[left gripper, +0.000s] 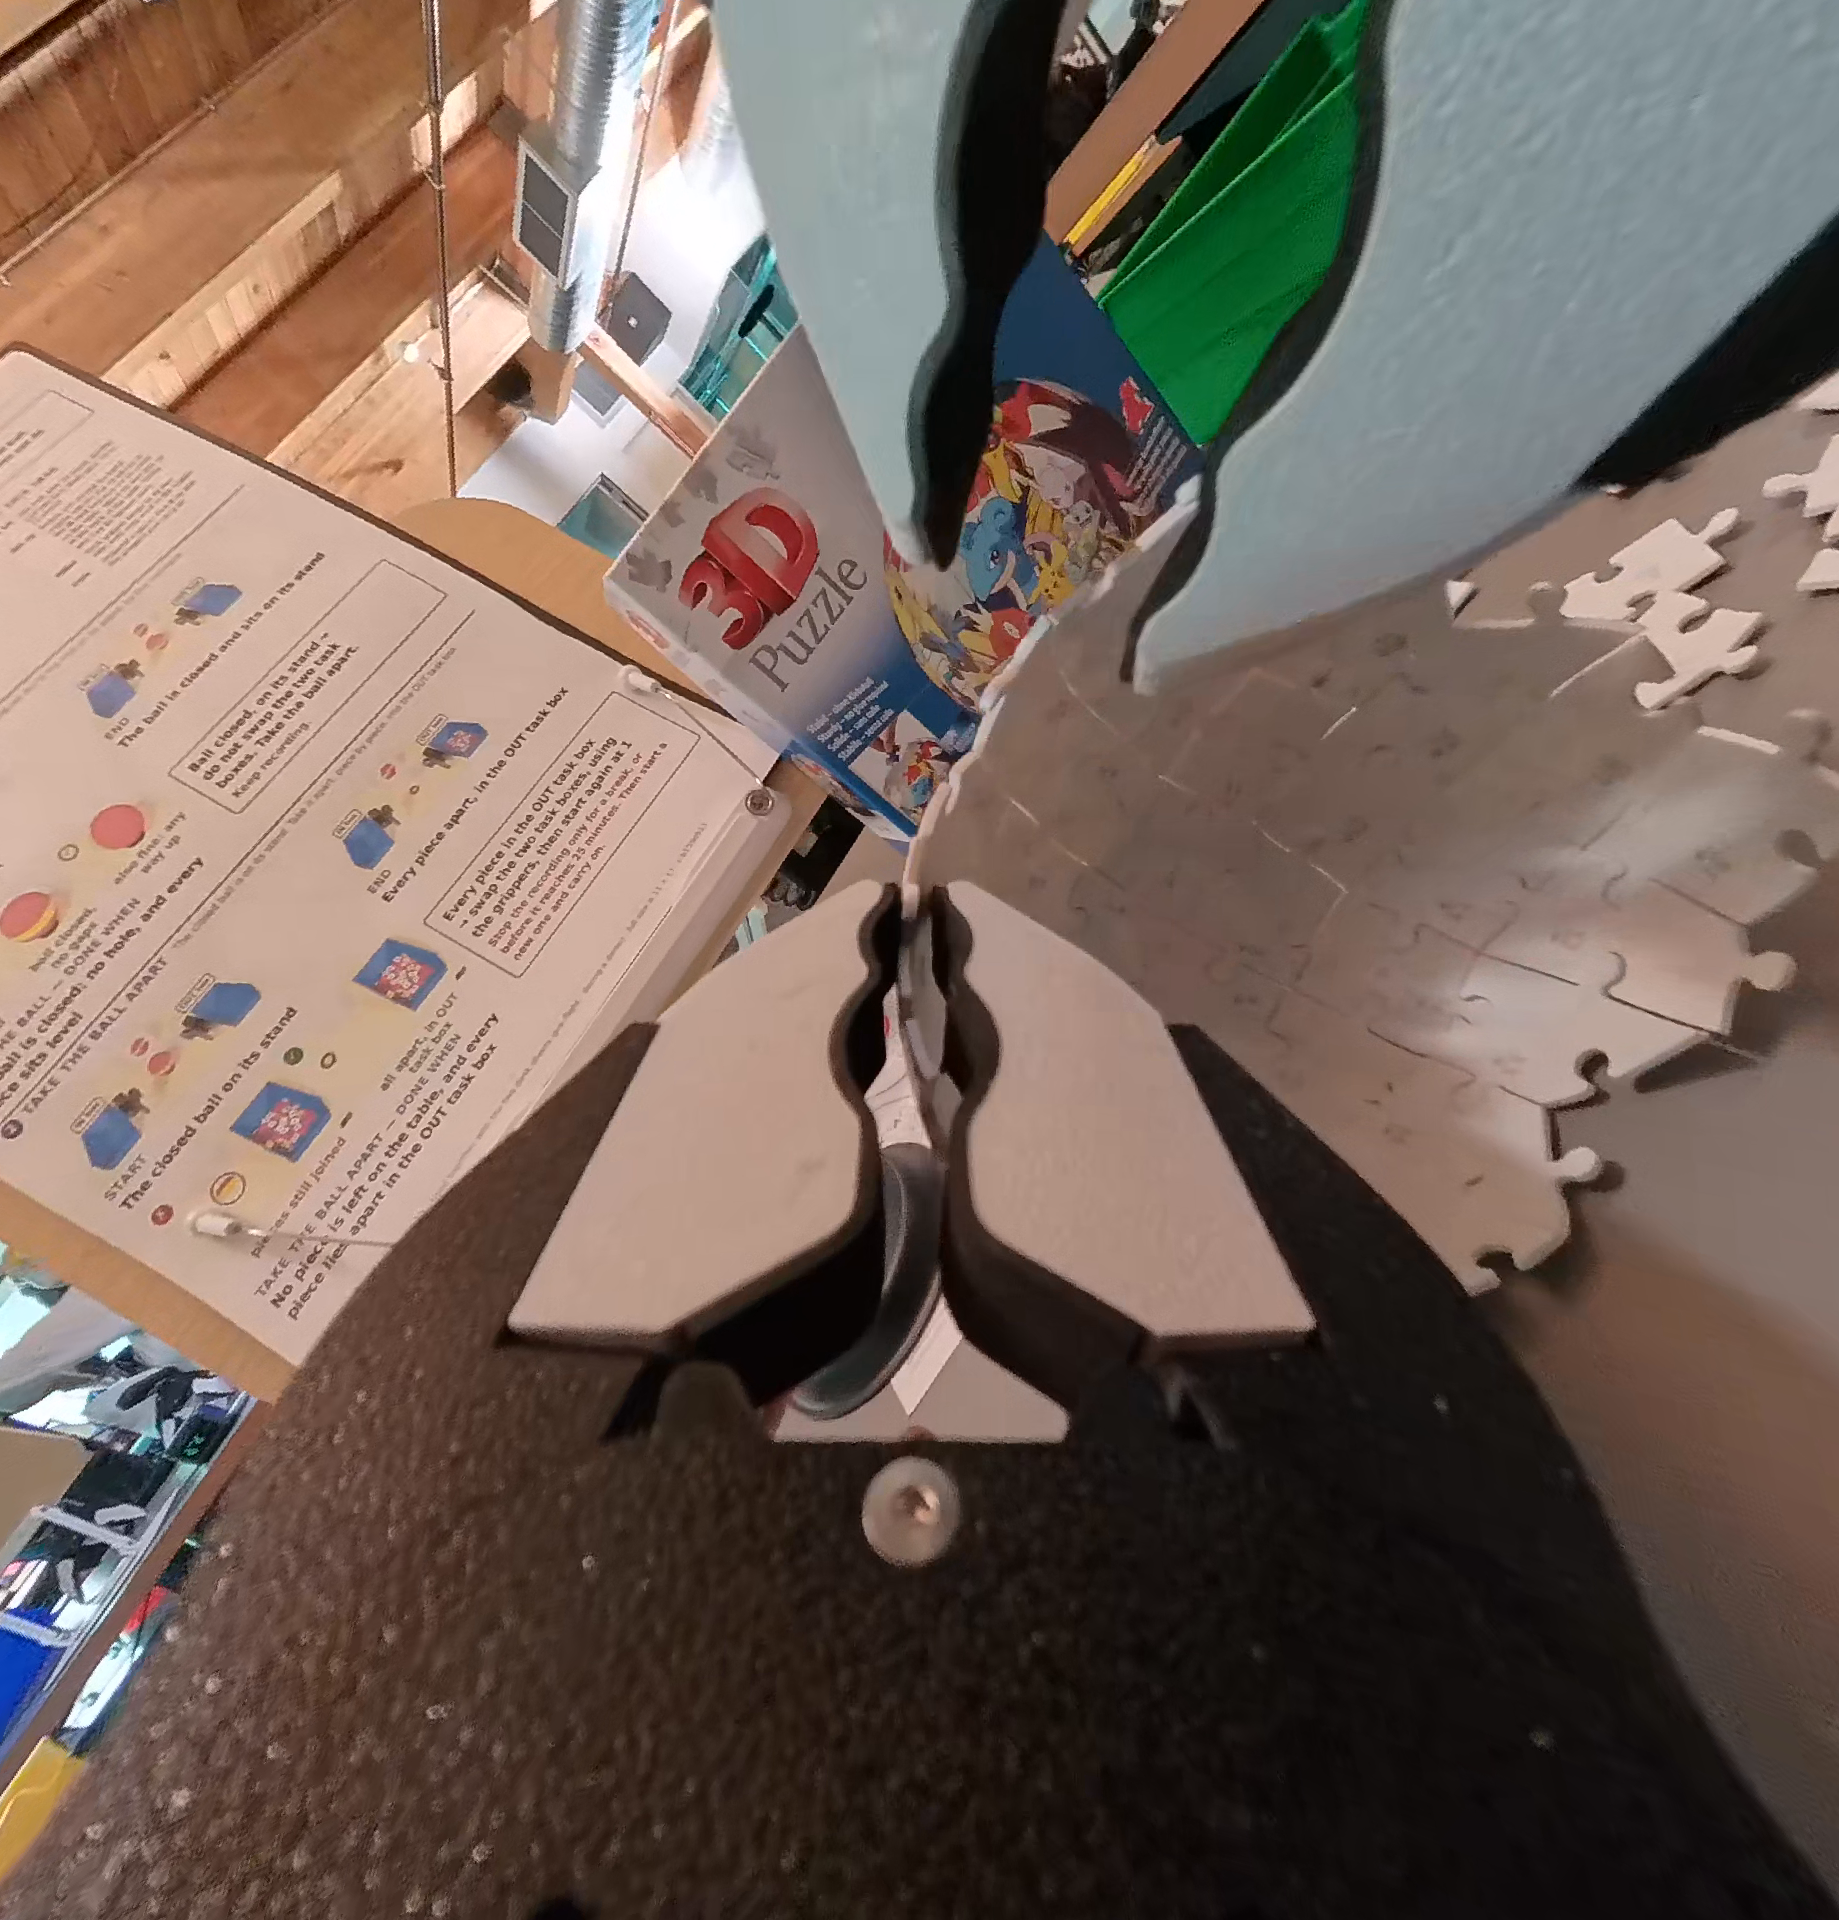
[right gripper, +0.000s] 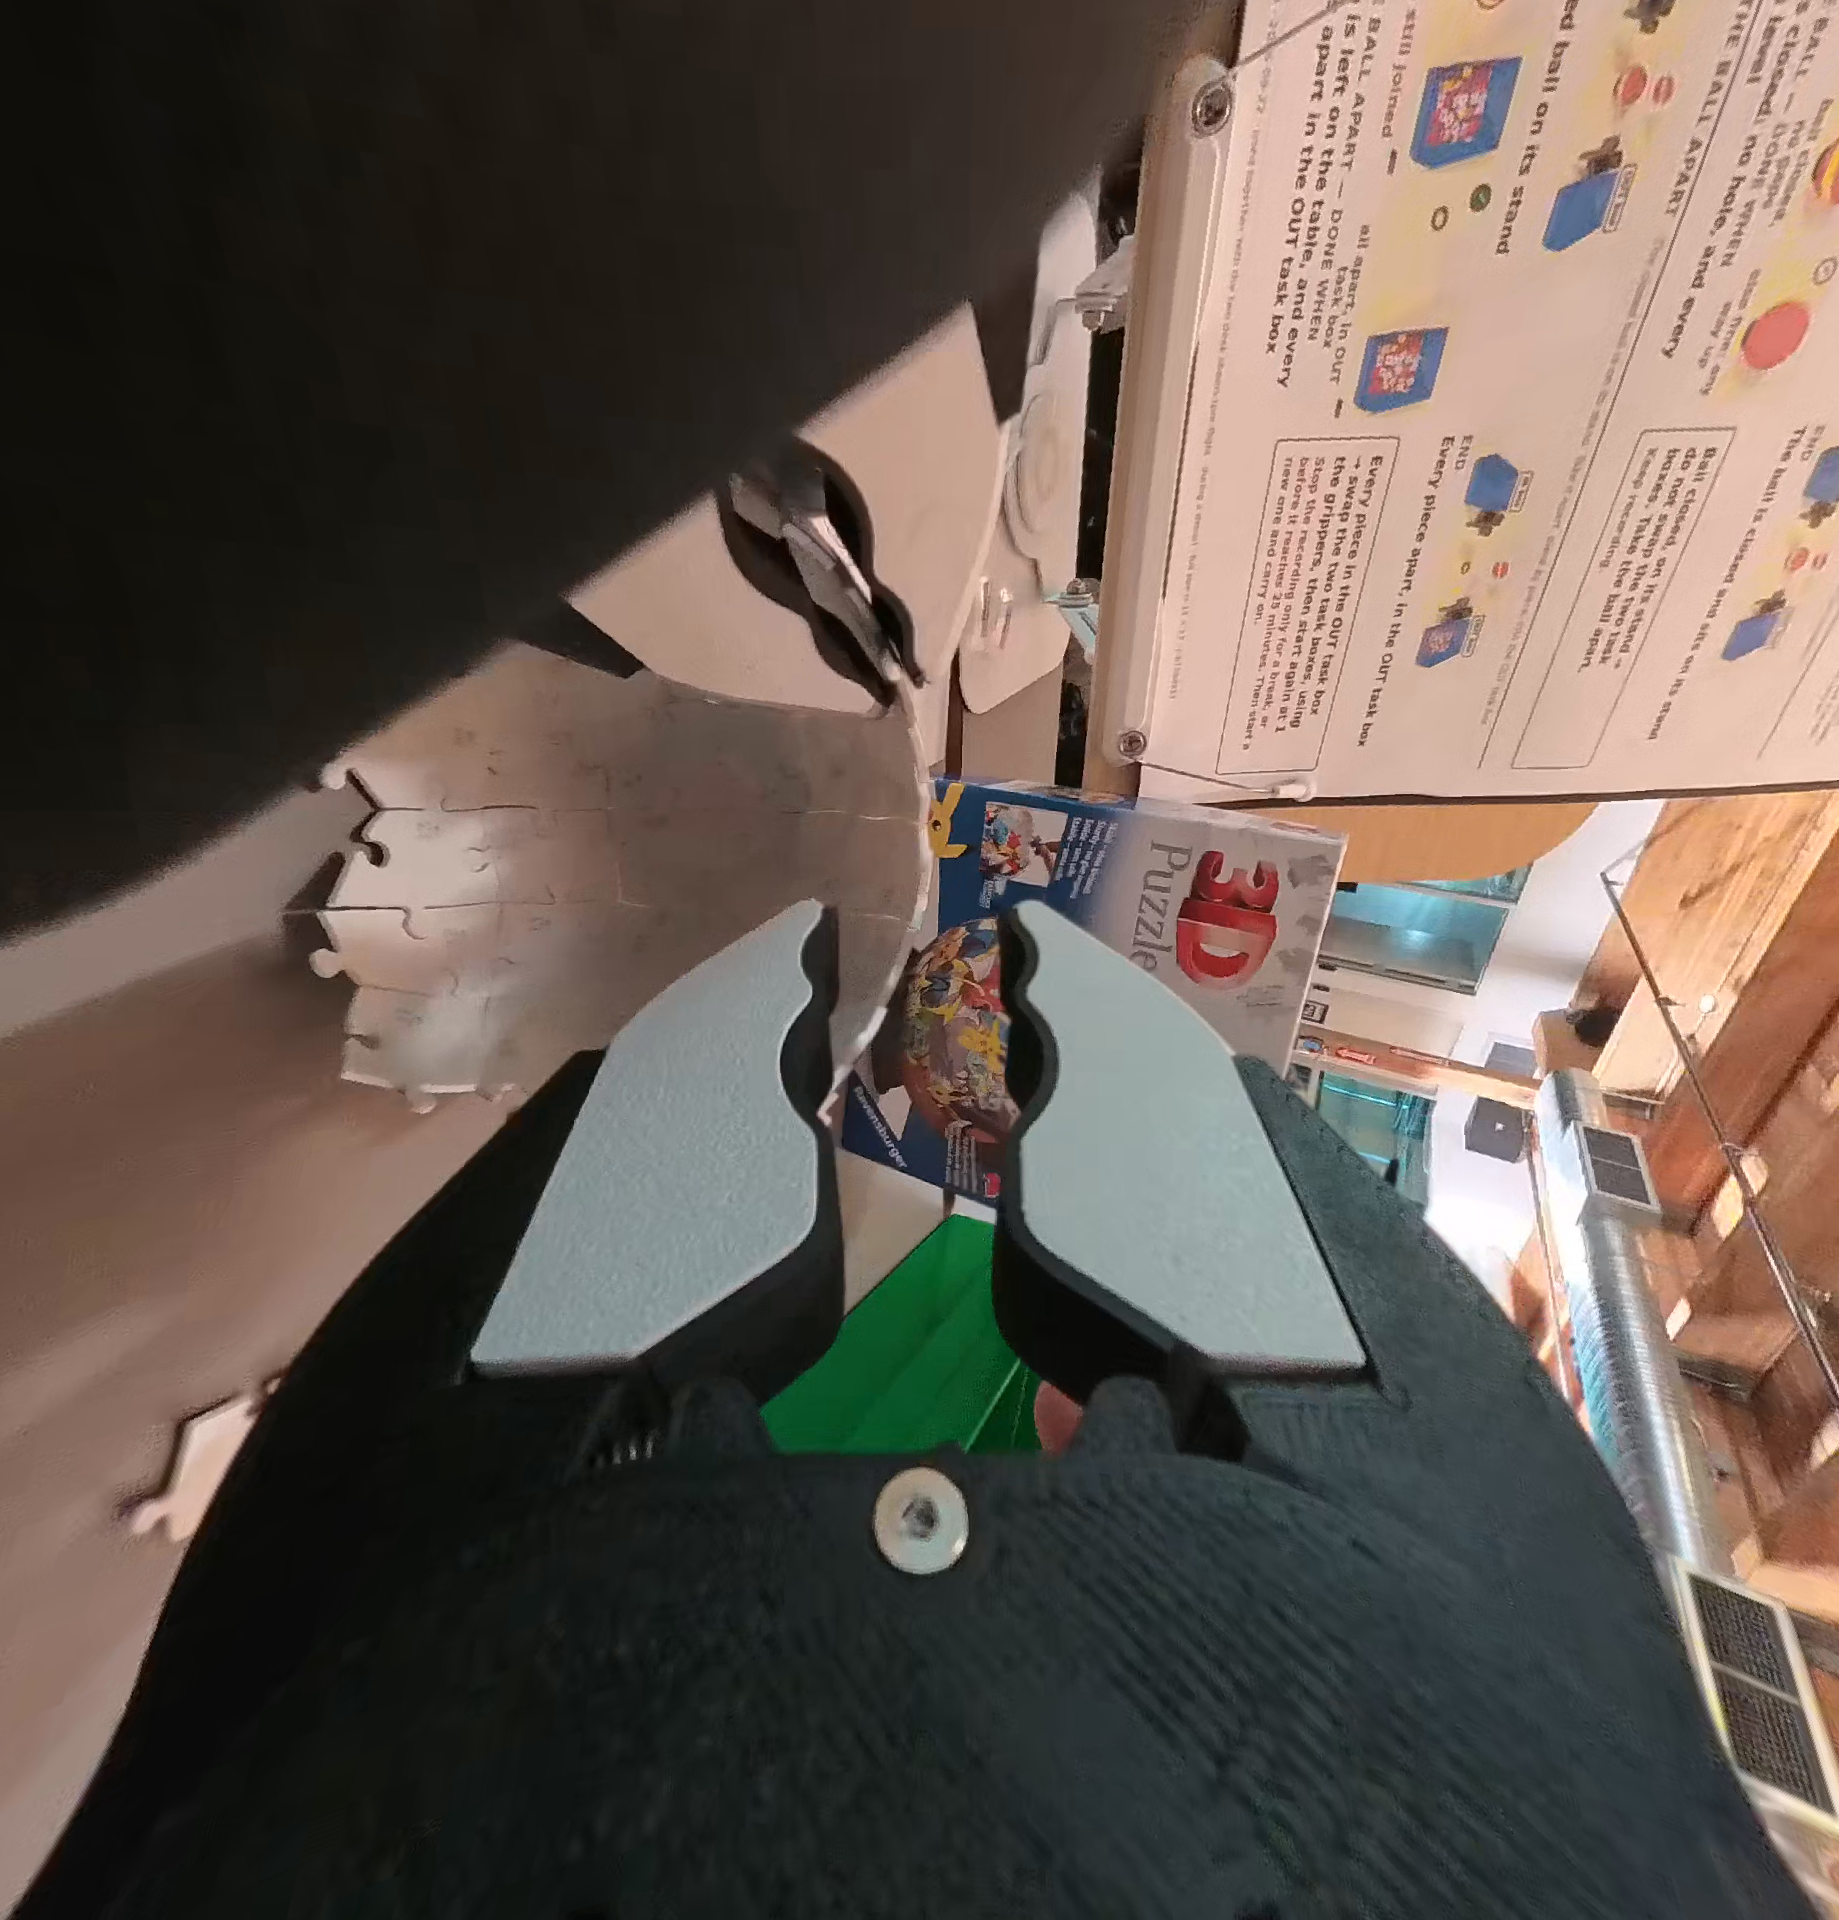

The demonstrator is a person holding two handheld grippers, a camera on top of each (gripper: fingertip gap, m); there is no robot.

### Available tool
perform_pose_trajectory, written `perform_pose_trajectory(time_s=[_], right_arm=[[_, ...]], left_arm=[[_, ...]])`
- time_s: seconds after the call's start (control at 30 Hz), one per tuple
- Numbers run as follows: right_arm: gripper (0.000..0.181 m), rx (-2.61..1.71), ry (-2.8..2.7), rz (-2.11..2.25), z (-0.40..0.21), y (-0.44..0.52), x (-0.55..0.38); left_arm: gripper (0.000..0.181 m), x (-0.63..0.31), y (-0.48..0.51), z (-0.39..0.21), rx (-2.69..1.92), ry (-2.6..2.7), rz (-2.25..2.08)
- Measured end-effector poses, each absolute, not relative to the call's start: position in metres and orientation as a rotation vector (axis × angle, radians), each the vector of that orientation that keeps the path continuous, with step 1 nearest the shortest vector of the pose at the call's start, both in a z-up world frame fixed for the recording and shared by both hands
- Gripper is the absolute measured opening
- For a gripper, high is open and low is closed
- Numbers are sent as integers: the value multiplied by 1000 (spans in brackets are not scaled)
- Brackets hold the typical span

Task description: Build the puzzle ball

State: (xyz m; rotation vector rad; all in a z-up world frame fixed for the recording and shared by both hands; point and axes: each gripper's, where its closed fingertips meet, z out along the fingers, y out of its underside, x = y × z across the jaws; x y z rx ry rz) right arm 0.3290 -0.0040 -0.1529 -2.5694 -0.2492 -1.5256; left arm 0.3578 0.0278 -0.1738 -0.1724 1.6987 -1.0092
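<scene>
The partly built puzzle ball (left gripper: 1362, 883) is a curved shell of joined pieces with its plain white inner side showing. My left gripper (left gripper: 915, 904) is shut on the shell's rim and holds it up. My right gripper (left gripper: 1040, 613) shows at the top of the left wrist view, open, with the rim between its jaws. In the right wrist view the right gripper (right gripper: 915, 925) is open, and the shell (right gripper: 582, 852) curves away on its left, with the rim running close to the left finger. The left gripper (right gripper: 889, 665) pinches the rim farther up.
Several loose white puzzle pieces (left gripper: 1663, 603) lie on the grey table (left gripper: 1725, 1351); one shows in the right wrist view (right gripper: 198, 1455). The puzzle's box (left gripper: 780, 623) stands behind the shell, beside a green bin (left gripper: 1237, 239). A printed instruction sheet (left gripper: 271, 831) hangs on a board. The left gripper's tips are roughly 5 centimetres from the right gripper's.
</scene>
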Motion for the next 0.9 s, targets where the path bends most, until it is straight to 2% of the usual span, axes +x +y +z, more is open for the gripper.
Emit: perform_pose_trajectory(time_s=[0.23, 0.57, 0.9], right_arm=[[29, -2438, -127, -1679, -148, -10, 331], [30, -2343, 112, -1588, -161, -24, 334], [5, -2266, 88, -1668, -163, -26, 338]], left_arm=[[7, 360, 32, -175, -185, 1663, -967], [8, 357, 32, -175, -153, 1640, -961], [9, 360, 34, -177, -169, 1639, -938]])
